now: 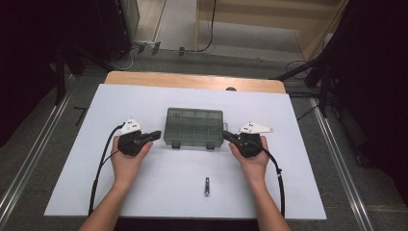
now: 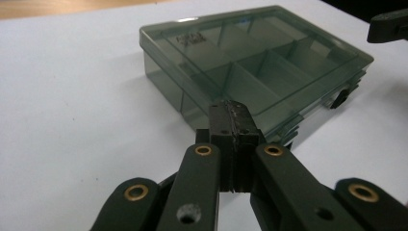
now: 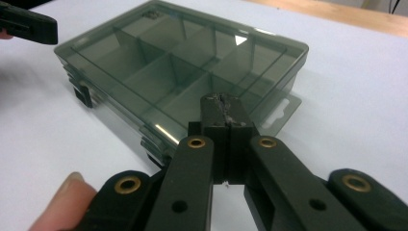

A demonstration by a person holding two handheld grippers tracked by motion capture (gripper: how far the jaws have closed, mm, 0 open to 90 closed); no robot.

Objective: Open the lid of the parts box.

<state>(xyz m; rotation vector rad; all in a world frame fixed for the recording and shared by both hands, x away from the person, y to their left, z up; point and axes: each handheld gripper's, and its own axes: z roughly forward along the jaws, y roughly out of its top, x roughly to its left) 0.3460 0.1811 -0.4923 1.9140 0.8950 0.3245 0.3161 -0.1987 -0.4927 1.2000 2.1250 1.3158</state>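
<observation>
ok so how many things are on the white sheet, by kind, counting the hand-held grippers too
compartment box: 1
small metal tool: 1
hand-held gripper: 2, left hand-held gripper and right hand-held gripper, both with jaws closed on nothing
total: 4

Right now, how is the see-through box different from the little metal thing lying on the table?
The box is big, wide and see-through grey, with dividers inside; the little metal thing is small, thin and shiny. The box sits between the left gripper and the right gripper; the metal thing lies nearer the person, apart from both. Both rest flat on the white table, and neither is held.
</observation>
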